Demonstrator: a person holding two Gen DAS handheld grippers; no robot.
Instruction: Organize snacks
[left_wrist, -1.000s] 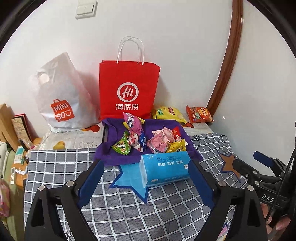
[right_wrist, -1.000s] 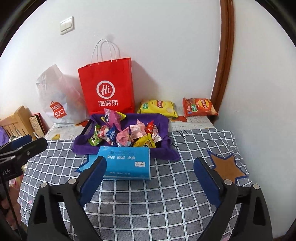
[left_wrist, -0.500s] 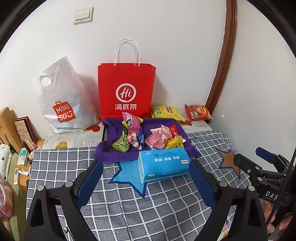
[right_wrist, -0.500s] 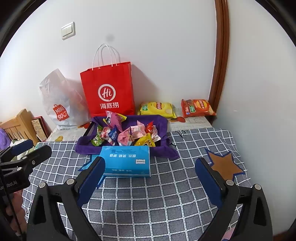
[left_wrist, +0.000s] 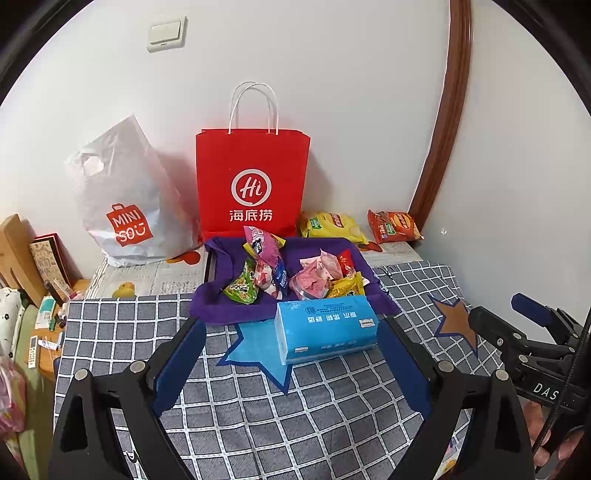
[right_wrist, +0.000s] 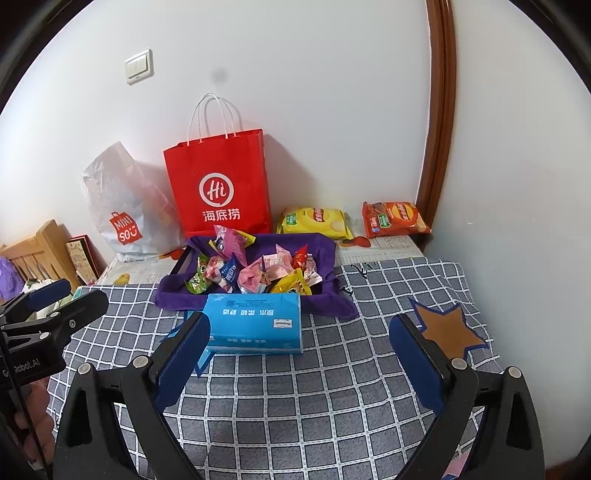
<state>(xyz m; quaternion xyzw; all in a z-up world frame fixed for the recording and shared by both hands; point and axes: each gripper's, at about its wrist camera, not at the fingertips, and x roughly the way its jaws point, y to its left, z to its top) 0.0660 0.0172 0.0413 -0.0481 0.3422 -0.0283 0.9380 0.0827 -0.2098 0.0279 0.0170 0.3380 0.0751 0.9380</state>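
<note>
Heap of small foil snack packets (left_wrist: 288, 271) lies in a purple cloth-lined tray (left_wrist: 218, 308) at frame centre, with a blue tissue pack (left_wrist: 327, 326) touching its near edge. Red paper bag (left_wrist: 253, 184) stands behind the tray; yellow chip bag (left_wrist: 330, 225) and orange chip bag (left_wrist: 393, 226) lie to its right. Left gripper (left_wrist: 291, 363) is spread, empty. Right gripper (right_wrist: 299, 360) is spread, empty. Only the left view shows the blue star patch (left_wrist: 258, 354) fully; the right view hides most of it.
</note>
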